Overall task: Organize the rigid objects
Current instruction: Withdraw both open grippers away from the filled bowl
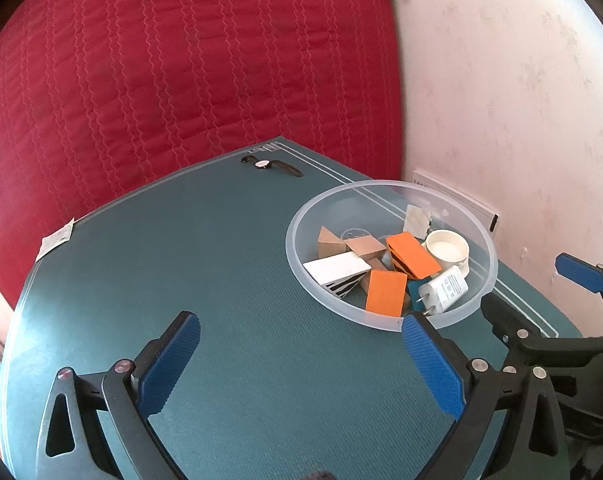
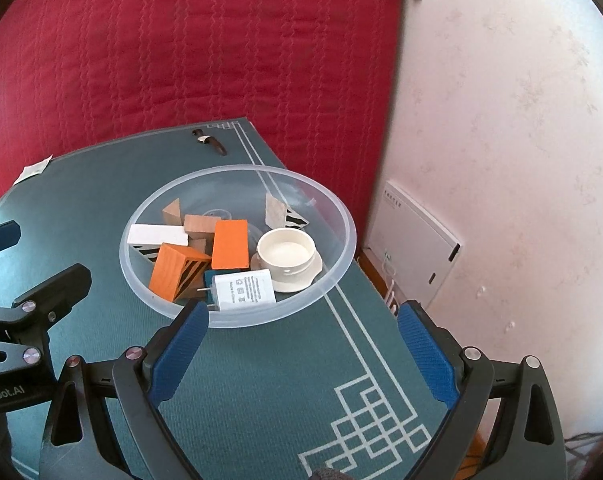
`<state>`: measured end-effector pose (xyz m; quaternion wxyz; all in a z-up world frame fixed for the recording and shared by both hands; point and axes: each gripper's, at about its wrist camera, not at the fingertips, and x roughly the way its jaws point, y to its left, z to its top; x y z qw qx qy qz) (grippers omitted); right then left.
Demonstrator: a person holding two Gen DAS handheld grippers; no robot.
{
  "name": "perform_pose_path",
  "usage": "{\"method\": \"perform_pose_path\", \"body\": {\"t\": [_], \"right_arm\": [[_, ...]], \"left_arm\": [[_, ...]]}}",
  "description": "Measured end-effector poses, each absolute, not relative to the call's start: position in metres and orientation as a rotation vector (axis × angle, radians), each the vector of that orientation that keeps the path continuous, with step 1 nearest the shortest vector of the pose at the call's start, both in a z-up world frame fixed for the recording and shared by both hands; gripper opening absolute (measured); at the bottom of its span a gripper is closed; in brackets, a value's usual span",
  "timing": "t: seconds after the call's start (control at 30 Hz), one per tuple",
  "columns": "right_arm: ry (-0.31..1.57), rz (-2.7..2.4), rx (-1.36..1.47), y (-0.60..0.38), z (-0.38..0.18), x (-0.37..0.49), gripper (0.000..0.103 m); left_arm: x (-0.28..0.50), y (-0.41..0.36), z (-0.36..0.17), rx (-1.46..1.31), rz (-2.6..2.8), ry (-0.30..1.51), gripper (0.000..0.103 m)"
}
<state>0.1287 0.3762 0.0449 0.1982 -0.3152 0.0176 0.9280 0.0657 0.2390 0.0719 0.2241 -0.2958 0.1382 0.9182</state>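
Observation:
A clear plastic bowl stands on the teal mat. It holds orange blocks, plain wooden blocks, a white block, a white charger plug and a white ceramic cup. A wristwatch lies alone near the mat's far edge. My left gripper is open and empty, left of the bowl. My right gripper is open and empty, just in front of the bowl.
A red quilted bedspread lies beyond the mat. A white wall with a white panel is on the right. A small paper tag sits at the mat's left edge.

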Motion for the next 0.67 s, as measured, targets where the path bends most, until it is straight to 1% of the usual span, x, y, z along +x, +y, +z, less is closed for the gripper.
{"method": "perform_pose_path", "body": {"t": [0.67], "right_arm": [[0.05,2.596,-0.886,0.3767,0.0453,0.1295,0.096]], "left_arm": [[0.0638,0.2387,0.0686,-0.825,2.523,0.383,0.103]]}}
